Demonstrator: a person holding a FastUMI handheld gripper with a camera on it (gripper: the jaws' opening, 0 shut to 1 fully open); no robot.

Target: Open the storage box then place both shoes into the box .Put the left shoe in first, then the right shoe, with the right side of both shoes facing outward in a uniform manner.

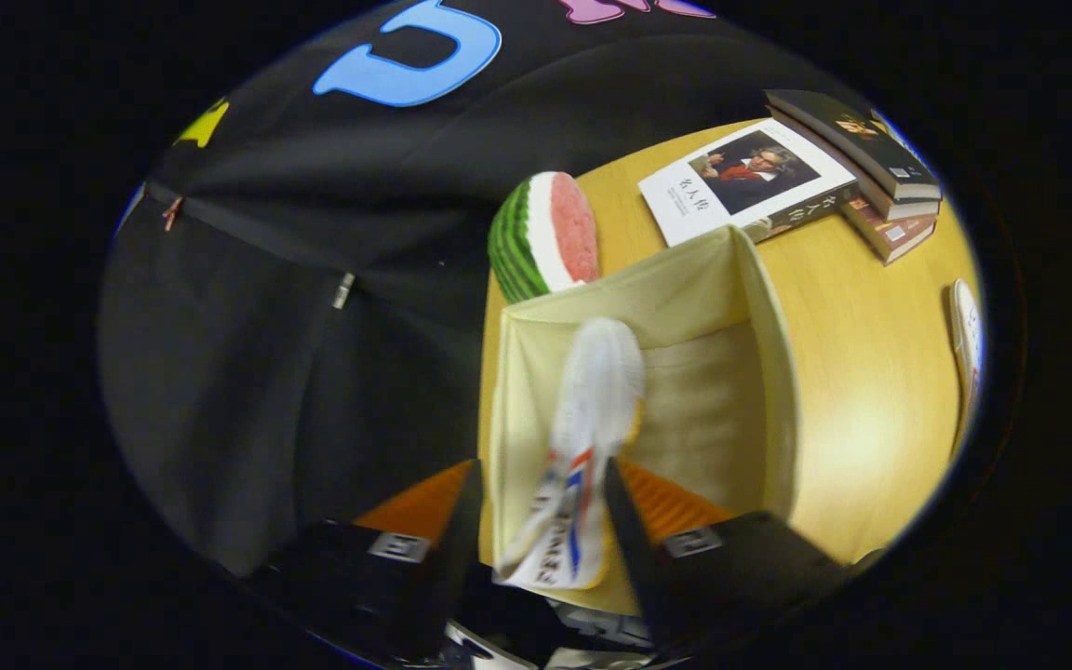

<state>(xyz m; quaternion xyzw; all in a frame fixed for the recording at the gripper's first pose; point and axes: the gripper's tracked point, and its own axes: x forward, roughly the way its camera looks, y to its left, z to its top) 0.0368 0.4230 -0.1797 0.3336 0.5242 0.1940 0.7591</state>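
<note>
My gripper (543,484) is shut on a white shoe (587,409) with red and blue stripes, its fingers (457,521) pressing both sides near the heel. The shoe points forward and hangs over the open cream fabric storage box (759,307), toe above the box's inside. The box stands on the wooden table (871,372), right ahead of the fingers. A second white shoe (967,344) lies on the table far to the right of the box, only partly seen.
A toy watermelon slice (543,237) stands just behind the box at the table's edge. A white-covered book (745,181) and a stack of dark books (871,158) lie beyond the box. The black booth cloth hangs to the left.
</note>
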